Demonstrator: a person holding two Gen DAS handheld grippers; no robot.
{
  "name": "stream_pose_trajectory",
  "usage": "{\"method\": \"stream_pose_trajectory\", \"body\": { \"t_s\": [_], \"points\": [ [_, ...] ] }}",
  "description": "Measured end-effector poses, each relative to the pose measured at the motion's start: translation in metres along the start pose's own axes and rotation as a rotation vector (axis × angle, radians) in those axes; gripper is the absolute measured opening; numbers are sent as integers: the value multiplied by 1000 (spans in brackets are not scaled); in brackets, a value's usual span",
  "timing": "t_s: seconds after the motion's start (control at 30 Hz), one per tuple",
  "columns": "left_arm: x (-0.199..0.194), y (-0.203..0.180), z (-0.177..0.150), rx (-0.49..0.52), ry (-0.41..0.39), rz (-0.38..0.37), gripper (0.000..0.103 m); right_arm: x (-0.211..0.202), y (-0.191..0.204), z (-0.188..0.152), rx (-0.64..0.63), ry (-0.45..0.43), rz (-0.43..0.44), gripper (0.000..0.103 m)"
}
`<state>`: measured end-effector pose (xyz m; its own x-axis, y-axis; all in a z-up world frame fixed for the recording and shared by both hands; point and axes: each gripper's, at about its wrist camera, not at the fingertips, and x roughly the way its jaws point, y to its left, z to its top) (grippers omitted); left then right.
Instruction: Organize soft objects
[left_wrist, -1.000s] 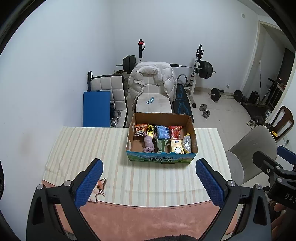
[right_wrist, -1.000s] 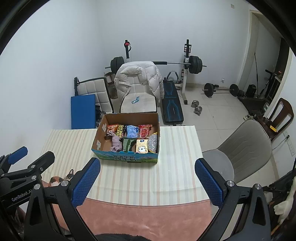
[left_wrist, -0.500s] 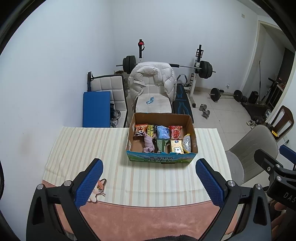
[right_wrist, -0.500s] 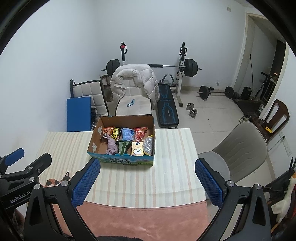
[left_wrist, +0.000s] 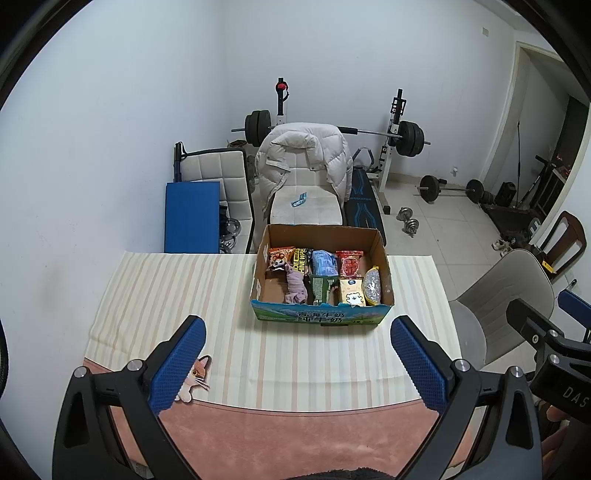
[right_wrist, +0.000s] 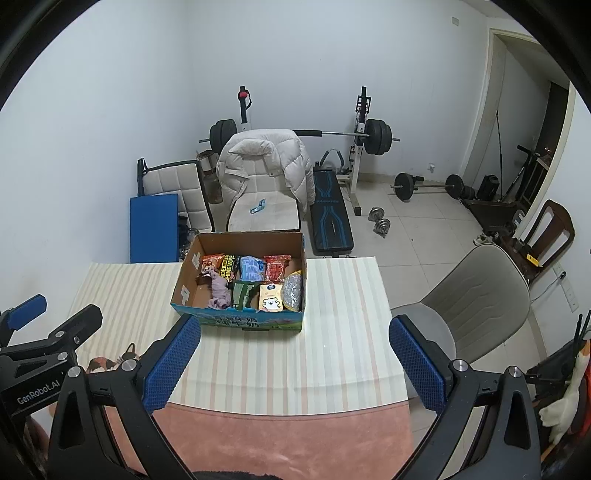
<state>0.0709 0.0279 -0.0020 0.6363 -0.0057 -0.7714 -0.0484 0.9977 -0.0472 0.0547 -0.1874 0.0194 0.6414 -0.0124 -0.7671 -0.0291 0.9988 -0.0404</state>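
Note:
An open cardboard box stands on the striped tablecloth, holding snack packets and a mauve soft cloth. It also shows in the right wrist view, with the cloth inside. A small cat plush lies at the cloth's near left edge, partly hidden behind my left finger; in the right wrist view the plush is mostly hidden. My left gripper is open and empty, high above the near table edge. My right gripper is open and empty beside it.
A grey chair stands right of the table. Beyond the table are a chair with a white puffer jacket, a blue mat, a weight bench and barbells. A white plush shows at the far right.
The right gripper has drifted a little right and back, so the box sits further left in its view. The left gripper has barely moved. Both stay open.

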Motion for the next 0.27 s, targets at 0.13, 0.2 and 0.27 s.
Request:
{"method": "stream_pose_trajectory", "body": {
  "t_s": [0.13, 0.2, 0.27],
  "points": [
    [0, 0, 1, -6, -7, 1, 103, 0, 1, 0, 0, 0, 0, 103],
    [-1, 0, 2, -11, -12, -1, 103, 0, 1, 0, 0, -1, 0, 103],
    [-2, -1, 2, -14, -15, 2, 103, 0, 0, 1, 1, -4, 1, 103]
  ]
}}
